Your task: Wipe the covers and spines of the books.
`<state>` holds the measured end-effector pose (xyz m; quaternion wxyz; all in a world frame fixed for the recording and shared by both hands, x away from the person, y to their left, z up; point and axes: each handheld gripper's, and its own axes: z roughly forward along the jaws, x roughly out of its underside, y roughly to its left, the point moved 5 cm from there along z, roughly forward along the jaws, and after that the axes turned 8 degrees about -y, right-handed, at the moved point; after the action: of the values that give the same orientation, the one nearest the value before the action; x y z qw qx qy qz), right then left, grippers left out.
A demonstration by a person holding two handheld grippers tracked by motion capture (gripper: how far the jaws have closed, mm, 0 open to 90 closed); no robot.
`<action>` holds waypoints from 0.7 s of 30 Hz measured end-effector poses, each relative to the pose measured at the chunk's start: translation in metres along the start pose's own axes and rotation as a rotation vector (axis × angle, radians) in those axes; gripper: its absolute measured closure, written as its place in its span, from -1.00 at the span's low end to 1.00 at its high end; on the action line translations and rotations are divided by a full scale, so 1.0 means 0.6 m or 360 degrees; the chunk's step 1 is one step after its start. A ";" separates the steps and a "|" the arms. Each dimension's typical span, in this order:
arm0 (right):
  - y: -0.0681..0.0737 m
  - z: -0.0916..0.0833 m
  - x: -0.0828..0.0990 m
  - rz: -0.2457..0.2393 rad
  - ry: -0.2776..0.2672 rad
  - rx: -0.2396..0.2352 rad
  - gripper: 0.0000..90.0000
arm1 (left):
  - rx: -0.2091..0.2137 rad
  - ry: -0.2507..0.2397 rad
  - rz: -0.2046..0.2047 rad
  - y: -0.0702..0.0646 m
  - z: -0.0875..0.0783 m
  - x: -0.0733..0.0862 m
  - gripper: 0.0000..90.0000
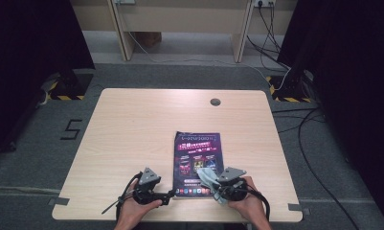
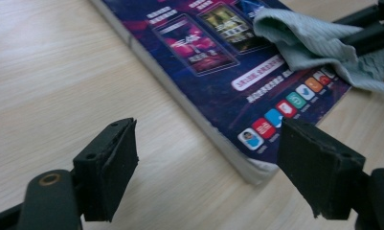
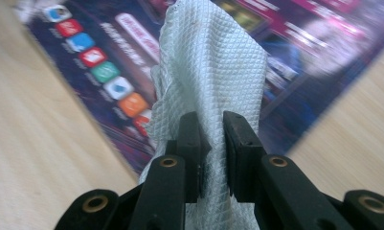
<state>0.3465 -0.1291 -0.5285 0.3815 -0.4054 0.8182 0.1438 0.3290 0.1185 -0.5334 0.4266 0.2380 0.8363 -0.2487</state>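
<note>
Right hand-held gripper (image 3: 211, 127) has its jaws pinched nearly together on a pale grey-green waffle-textured cloth (image 3: 211, 67), and the bunched fabric hangs off the tips onto the lower right part of a dark purple glossy magazine (image 1: 197, 160). That magazine lies flat on the light wooden counter (image 1: 132, 129), near the front edge, cover up, with a row of little coloured app icons along its bottom margin. From the high view the cloth (image 1: 208, 176) sits right over the near right corner of the cover.

Left hand-held gripper (image 2: 206, 167) is wide open with nothing between the pads, low over the bare counter just beside the magazine's near left corner (image 2: 254, 167). In the high view it's the one (image 1: 166, 196) just left of the cover.

My read: this is the wiping step, cloth already down on the cover and about to be dragged across it. Next move probably wants the left one pressing or clamping that near corner so the magazine doesn't slide, then the right one sweeping the cloth up the cover with light, even pressure. Can't quite tell whether the cloth is actually pressed flat or just draped, since the right gripper view is pretty blurry there.
</note>
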 end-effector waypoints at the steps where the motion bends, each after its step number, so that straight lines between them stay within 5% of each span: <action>1: -0.009 -0.002 0.004 0.0018 -0.0006 0.0020 0.75 | 0.0008 -0.0002 0.0002 -0.004 0.003 0.000 -0.50; 15: -0.076 0.015 -0.007 0.0083 0.0021 0.0151 0.75 | 0.0001 0.0078 0.0132 -0.016 0.034 0.006 -0.27; 21: -0.107 0.042 -0.029 0.0104 0.0046 0.0191 0.75 | 0.0016 0.0076 0.0136 -0.017 0.035 0.008 -0.24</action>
<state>0.4157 -0.1460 -0.5276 0.3883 -0.3569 0.8436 0.1010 0.3328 0.0988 -0.5461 0.4155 0.2815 0.8342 -0.2287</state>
